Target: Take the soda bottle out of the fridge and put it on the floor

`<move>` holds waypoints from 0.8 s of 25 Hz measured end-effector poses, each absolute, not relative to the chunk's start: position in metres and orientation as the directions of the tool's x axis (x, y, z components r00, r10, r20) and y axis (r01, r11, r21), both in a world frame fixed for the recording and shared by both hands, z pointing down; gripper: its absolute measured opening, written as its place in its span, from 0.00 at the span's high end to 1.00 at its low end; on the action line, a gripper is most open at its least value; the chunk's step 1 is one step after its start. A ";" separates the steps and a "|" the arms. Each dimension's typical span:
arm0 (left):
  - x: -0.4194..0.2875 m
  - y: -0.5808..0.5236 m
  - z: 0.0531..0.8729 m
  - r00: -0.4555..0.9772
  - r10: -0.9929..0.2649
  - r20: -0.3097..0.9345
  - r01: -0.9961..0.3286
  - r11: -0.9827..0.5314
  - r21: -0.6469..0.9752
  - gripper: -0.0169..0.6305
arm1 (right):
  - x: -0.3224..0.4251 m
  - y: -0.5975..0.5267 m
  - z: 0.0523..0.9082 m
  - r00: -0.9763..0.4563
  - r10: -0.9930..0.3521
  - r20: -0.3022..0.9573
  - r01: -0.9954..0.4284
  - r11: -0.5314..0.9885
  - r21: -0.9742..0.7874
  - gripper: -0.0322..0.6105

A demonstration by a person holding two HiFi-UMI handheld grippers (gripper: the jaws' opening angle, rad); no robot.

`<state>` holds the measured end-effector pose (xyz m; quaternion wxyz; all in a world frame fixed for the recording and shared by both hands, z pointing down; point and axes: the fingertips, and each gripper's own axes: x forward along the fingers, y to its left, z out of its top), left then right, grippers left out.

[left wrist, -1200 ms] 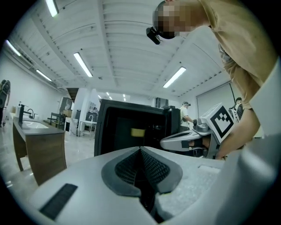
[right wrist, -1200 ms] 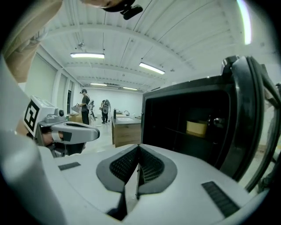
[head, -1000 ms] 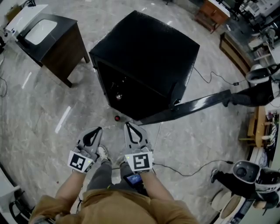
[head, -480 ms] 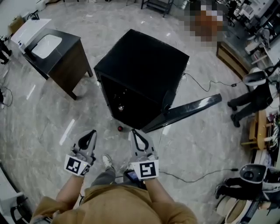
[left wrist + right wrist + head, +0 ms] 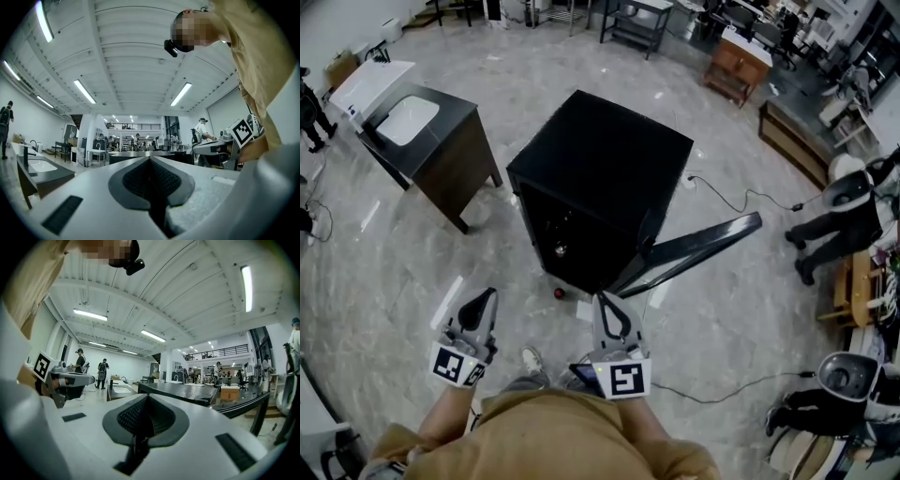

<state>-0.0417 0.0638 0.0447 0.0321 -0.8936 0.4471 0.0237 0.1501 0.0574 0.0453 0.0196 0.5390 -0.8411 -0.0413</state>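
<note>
The black fridge (image 5: 602, 178) stands on the marble floor with its door (image 5: 698, 246) swung open to the right. On the floor just in front of its opening, a small red-topped thing (image 5: 560, 293) looks like the soda bottle seen from above. A shiny object (image 5: 561, 249) sits inside the dark fridge. My left gripper (image 5: 487, 294) and right gripper (image 5: 603, 300) are held close to my body, short of the bottle, both shut and empty. The left gripper view shows its jaws (image 5: 150, 159) closed; so does the right gripper view (image 5: 147, 396).
A dark cabinet with a white sink (image 5: 417, 136) stands left of the fridge. A cable (image 5: 712, 394) runs across the floor at the right. A person in black (image 5: 848, 211) and wooden furniture (image 5: 792, 131) are at the right; a grey machine (image 5: 844, 375) is lower right.
Both grippers have drawn back from the fridge toward my body, and the head view has pulled away. The red-topped bottle stays on the floor before the fridge.
</note>
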 end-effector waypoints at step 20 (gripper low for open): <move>-0.071 0.064 -0.002 0.498 -0.851 -0.165 -0.867 -0.495 -0.067 0.97 | 0.188 0.054 -0.015 -0.373 -0.922 -0.099 -0.927 0.368 0.067 0.95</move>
